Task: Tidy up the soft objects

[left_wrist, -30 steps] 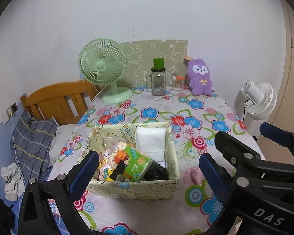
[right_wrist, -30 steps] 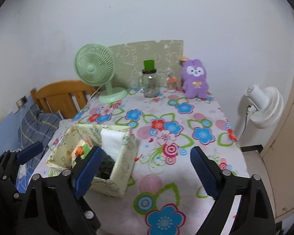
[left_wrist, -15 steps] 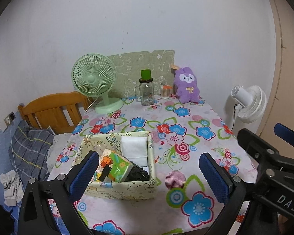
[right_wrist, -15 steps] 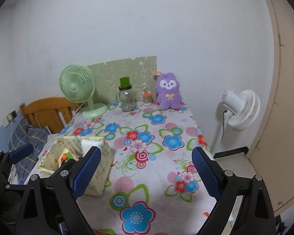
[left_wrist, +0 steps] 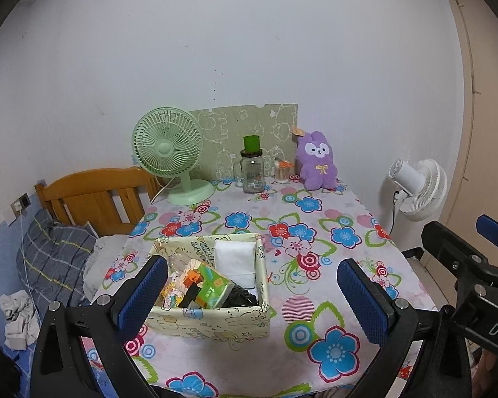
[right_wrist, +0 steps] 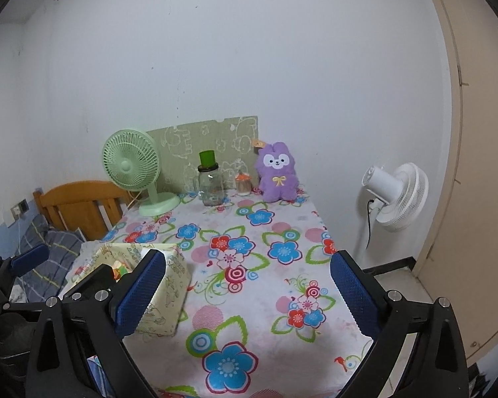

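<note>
A purple plush bunny (left_wrist: 317,162) sits upright at the back of the flowered table, against the wall; it also shows in the right wrist view (right_wrist: 277,173). A yellow-green fabric storage box (left_wrist: 212,320) stands near the table's front left, holding a white tissue pack (left_wrist: 234,260), a green packet and small toys; the right wrist view shows the box (right_wrist: 167,293) too. My left gripper (left_wrist: 253,293) is open and empty, above the front edge beside the box. My right gripper (right_wrist: 247,293) is open and empty, above the front edge.
At the back stand a green desk fan (left_wrist: 169,152), a glass jar with a green lid (left_wrist: 252,172), a small cup (left_wrist: 282,170) and a green patterned board (left_wrist: 249,129). A wooden bed frame (left_wrist: 93,199) with bedding lies left. A white floor fan (right_wrist: 398,195) stands right.
Both grippers have pulled back and upward from the table, so the box and the table look smaller and farther. Both stay open and empty. Nothing on the table has moved.
</note>
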Tool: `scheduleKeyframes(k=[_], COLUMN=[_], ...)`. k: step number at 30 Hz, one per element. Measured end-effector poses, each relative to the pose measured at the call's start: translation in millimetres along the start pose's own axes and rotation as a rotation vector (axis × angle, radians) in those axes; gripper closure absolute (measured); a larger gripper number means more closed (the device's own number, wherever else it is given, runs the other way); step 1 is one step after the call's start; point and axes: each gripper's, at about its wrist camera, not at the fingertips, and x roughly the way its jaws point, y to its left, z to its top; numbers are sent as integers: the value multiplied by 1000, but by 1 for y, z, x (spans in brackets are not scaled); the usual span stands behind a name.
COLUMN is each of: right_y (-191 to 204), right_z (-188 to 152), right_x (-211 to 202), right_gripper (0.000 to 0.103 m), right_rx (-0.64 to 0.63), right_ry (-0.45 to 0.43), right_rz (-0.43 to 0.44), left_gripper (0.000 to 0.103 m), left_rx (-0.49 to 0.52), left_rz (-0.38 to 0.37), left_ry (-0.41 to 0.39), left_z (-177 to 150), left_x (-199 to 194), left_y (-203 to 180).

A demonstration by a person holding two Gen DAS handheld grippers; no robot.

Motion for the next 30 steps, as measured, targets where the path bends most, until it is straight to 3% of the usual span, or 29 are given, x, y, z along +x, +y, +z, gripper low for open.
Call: scheduleKeyframes(k=[30], right_y=[8], right_z=[6], right_x=[8], right_gripper=[2], right_rx=[-16], right_ry=[12], right_rz=[19], left_gripper=[0], left_rx=[-73], left_rz=[11], left_ry=[8], left_z=[-1], left_x=[5], left_y=[18])
